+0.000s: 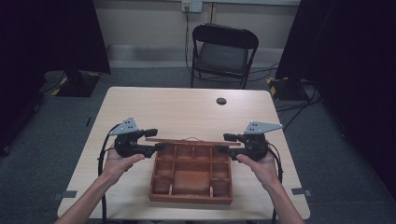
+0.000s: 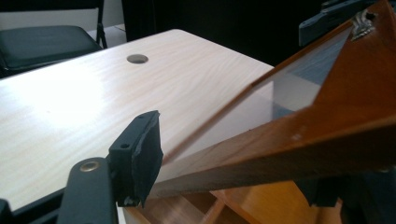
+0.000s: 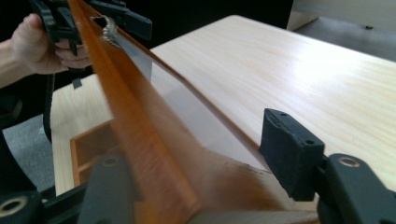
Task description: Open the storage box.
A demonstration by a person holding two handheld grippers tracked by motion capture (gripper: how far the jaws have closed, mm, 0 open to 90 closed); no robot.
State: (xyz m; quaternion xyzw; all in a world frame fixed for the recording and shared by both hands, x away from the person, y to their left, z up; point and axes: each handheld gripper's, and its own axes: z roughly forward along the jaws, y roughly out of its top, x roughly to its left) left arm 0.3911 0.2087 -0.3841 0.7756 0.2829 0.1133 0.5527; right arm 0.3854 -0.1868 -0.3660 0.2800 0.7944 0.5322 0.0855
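At the near edge of the high view, two forearms come in from the bottom, each hand carrying a gripper. Between them on the tabletop (image 1: 140, 105) sits a wooden compartment box (image 1: 191, 179), set toward the near side, its divided sections open to view.

Along the far edge of the box, a glass-paned wooden lid (image 1: 191, 141) stands raised, seen edge-on as a thin strip running left to right. The left gripper (image 1: 158, 140) is at the lid's left end and the right gripper (image 1: 223, 142) at its right end, both pointing inward toward each other.

In the left gripper view, the wooden frame of the lid (image 2: 299, 140) lies between the jaws, one pad just beside the near corner of the frame; whether it presses on the wood I cannot tell. In the right gripper view, the lid frame (image 3: 135, 121) runs between the jaws, with one pad (image 3: 289, 149) standing apart from the wood, so this gripper looks released around the lid.

Farther off, a small round hole (image 1: 221, 101) marks the tabletop. Beyond the table's far edge stands a dark folding chair (image 1: 224, 53) on the grey floor.
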